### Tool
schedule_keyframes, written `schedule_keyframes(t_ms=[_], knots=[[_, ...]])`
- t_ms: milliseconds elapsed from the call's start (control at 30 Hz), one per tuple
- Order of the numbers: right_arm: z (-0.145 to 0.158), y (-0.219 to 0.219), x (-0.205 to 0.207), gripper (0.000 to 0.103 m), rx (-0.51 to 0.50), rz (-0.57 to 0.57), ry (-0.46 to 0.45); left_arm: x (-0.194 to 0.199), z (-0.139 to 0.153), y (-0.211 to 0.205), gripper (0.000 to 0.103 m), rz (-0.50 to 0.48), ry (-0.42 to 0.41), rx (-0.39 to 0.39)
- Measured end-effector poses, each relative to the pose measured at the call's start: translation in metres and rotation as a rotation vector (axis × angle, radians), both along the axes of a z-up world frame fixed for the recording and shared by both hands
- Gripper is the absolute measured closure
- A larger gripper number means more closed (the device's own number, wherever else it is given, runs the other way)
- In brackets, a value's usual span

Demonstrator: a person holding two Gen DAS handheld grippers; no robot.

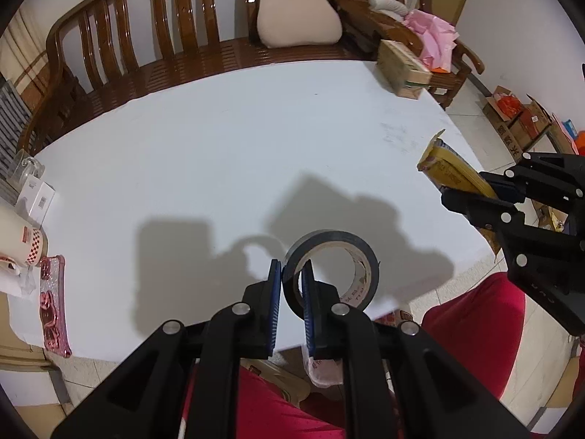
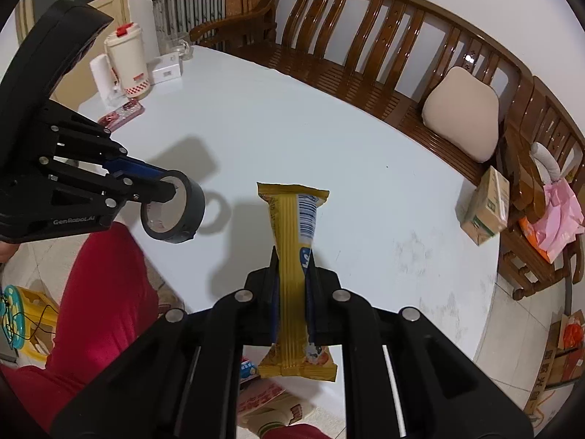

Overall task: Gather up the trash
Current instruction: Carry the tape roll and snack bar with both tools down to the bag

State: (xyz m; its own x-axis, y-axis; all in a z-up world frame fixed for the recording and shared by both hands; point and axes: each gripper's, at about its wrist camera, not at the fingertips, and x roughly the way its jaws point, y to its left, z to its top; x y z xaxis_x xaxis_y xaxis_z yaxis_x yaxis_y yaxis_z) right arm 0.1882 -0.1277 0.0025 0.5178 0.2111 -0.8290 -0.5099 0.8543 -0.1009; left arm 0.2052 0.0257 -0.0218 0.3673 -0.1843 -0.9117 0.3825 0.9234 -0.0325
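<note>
My left gripper (image 1: 291, 274) is shut on the wall of a black tape roll (image 1: 340, 256) and holds it above the near edge of the white table (image 1: 219, 146). The left gripper and the tape roll (image 2: 179, 208) also show at the left of the right wrist view. My right gripper (image 2: 292, 259) is shut on a yellow snack wrapper (image 2: 296, 241), held upright above the table's near edge. In the left wrist view the wrapper (image 1: 449, 172) and right gripper (image 1: 475, 192) show at the right.
A small carton (image 2: 486, 206) lies at the table's far right corner. A cream jug (image 2: 128, 62), a white box (image 2: 166, 69), a glass and a pink case (image 2: 120, 115) stand at the left end. A wooden bench (image 2: 365, 55) with a cushion runs behind. My red-clad legs are below.
</note>
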Motion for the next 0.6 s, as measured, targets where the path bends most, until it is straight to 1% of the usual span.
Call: schedule_keyframes(t_ms=[100,300,467,600], knots=[[0.006,-0.002,-0.022,0.092,-0.009,-0.001,-0.022,-0.016,0.002,-0.010,0.091,-0.015,-0.013,0.000],[0.010,-0.004,-0.062,0.092,-0.018,-0.004,-0.051,-0.044,-0.004,-0.023,0.091,-0.038,-0.015,-0.010],[0.009,-0.003,-0.092,0.092,-0.024,-0.004,-0.059,-0.067,-0.011,-0.029,0.091,-0.058,-0.009,-0.017],[0.002,-0.002,-0.113,0.092,-0.026,-0.009,-0.057,-0.082,-0.022,-0.032,0.091,-0.063,0.011,-0.029]])
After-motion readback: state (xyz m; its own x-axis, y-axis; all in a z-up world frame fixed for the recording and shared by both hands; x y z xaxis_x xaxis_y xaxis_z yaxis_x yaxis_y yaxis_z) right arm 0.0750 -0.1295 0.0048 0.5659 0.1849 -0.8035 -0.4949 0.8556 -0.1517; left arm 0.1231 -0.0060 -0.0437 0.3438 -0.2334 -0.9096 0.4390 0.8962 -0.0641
